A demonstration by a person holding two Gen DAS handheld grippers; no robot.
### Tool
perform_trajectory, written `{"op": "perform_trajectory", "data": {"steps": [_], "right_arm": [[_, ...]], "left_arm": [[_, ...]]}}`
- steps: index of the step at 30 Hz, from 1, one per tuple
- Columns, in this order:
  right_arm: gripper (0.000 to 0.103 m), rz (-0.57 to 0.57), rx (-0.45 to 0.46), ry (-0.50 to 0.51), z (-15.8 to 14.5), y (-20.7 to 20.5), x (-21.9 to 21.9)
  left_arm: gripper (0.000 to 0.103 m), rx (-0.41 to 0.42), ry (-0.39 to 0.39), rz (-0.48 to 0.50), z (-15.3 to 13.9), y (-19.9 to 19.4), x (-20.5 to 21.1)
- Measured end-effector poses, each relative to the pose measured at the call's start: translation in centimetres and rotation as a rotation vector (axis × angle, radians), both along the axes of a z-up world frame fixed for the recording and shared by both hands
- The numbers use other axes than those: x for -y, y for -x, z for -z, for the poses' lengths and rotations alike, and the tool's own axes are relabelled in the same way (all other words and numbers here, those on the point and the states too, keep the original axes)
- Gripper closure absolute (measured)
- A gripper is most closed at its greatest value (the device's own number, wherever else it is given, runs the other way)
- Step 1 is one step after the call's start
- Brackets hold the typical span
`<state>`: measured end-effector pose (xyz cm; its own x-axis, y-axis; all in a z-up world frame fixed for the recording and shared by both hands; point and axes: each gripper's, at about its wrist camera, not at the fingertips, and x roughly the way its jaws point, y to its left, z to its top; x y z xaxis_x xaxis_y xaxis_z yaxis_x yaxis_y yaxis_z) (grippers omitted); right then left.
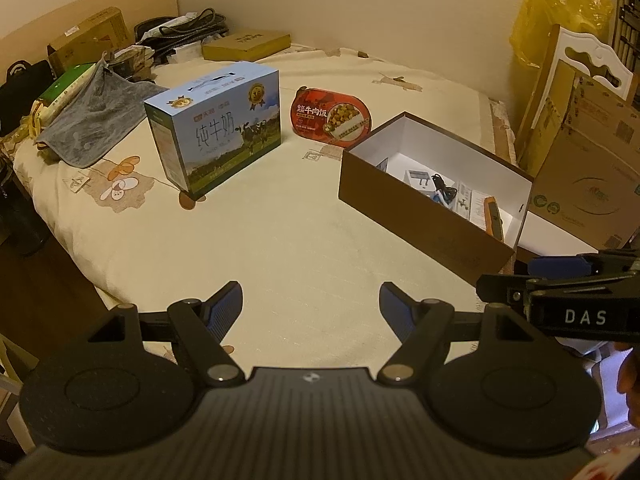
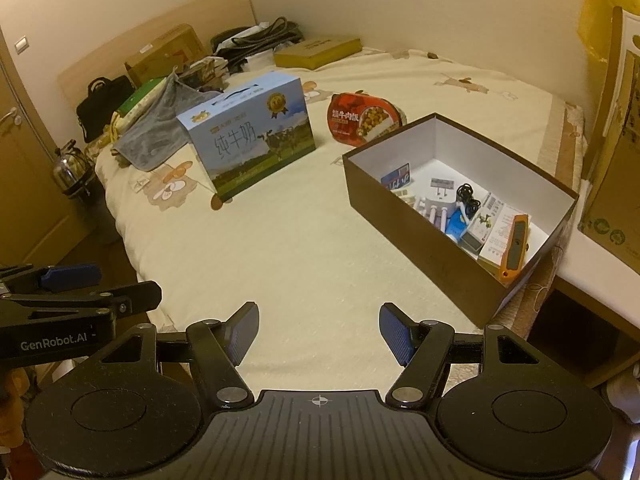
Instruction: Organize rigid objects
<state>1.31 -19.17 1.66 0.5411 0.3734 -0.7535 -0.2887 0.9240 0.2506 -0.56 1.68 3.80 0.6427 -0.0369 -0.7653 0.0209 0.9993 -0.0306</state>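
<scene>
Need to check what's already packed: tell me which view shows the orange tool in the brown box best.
The right wrist view: the orange tool lies nearly whole in the brown box. In the left wrist view the box's near wall hides most of it.

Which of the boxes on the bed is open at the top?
The brown box with the white inside, on the right: it has no lid and small items show inside. The blue milk carton and the flat yellow box are closed.

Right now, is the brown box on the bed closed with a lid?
No, the brown box is open on top, and an orange utility knife shows inside.
</scene>
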Motion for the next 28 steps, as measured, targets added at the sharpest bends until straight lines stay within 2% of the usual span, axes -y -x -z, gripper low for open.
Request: {"op": "perform_trajectory", "data": {"steps": [28], "right_arm": [[0.039, 0.020, -0.059, -0.004, 1.7, -1.1, 0.5]], "left_arm": [[0.031, -0.041, -0.009, 0.017, 1.8, -1.4, 0.4]]}}
